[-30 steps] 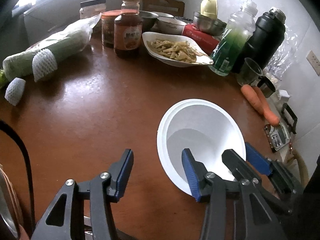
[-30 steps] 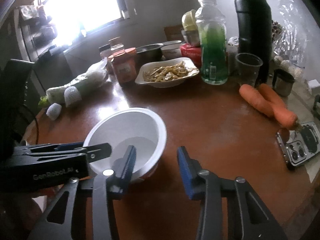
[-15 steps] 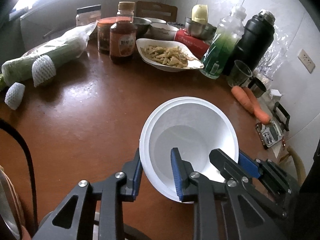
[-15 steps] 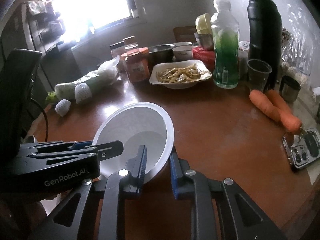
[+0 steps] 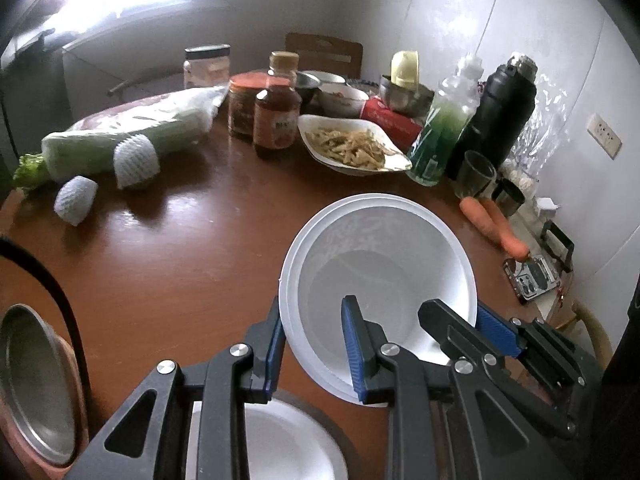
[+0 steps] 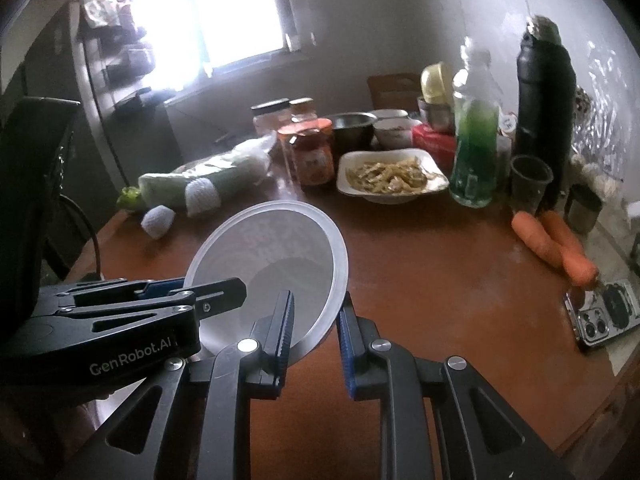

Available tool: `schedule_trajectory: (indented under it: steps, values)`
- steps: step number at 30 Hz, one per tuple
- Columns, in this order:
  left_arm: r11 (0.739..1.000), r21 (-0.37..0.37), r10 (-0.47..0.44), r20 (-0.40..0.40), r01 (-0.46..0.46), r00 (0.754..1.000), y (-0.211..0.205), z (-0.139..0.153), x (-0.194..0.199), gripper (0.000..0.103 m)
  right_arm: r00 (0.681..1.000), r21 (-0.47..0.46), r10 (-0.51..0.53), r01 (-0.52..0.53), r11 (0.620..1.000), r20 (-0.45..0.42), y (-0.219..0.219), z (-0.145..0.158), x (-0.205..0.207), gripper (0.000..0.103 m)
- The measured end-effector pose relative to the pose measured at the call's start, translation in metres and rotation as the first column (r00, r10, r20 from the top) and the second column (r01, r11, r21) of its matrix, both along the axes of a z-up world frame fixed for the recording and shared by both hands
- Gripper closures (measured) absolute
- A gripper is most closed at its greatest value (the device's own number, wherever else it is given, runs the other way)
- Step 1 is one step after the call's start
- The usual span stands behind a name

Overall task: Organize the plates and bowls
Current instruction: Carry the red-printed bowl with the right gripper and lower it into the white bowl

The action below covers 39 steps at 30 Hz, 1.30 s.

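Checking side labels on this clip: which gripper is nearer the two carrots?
Right. The right gripper grips the white bowl on the side facing the carrots; the left gripper grips the bowl's far side.

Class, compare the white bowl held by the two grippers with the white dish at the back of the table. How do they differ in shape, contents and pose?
The white bowl is round and deep; the white dish looks shallower, with drawn-out corners. The bowl is empty; the dish holds pale strips of food. The bowl is tilted, its rim gripped by the left gripper and the right gripper; the dish rests flat on the table. Both are white.
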<state>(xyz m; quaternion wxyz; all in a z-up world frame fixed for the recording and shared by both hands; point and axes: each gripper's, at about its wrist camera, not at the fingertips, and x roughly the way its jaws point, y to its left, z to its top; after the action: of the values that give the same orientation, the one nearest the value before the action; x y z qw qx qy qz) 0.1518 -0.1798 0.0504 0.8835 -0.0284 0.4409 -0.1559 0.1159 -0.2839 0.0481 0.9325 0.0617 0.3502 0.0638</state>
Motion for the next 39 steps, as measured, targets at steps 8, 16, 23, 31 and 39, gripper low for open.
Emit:
schedule_trajectory:
  steps: [8, 16, 23, 31, 39]
  values:
    - [0.999, -0.008, 0.033, 0.051, -0.033, 0.998, 0.022, 0.021, -0.026, 0.076, 0.998, -0.024, 0.04, -0.039, 0.999, 0.053, 0.022, 0.02, -0.018, 0.08]
    - [0.998, -0.015, 0.064, 0.089, -0.063, 0.994, 0.043, 0.037, -0.054, 0.076, 0.993, -0.035, 0.076, -0.073, 0.997, 0.09, 0.044, 0.037, -0.039, 0.08]
    - [0.997, -0.026, 0.078, 0.113, -0.076, 0.991, 0.059, 0.049, -0.074, 0.076, 0.989, -0.047, 0.097, -0.092, 0.995, 0.112, 0.061, 0.048, -0.055, 0.08]
    - [0.995, -0.033, 0.1, 0.129, -0.097, 0.987, 0.079, 0.056, -0.092, 0.076, 0.982, -0.066, 0.125, -0.117, 0.991, 0.14, 0.081, 0.06, -0.07, 0.08]
    - [0.993, -0.036, 0.113, 0.125, -0.109, 0.986, 0.091, 0.057, -0.102, 0.076, 0.979, -0.079, 0.152, -0.142, 0.987, 0.136, 0.095, 0.061, -0.078, 0.08]
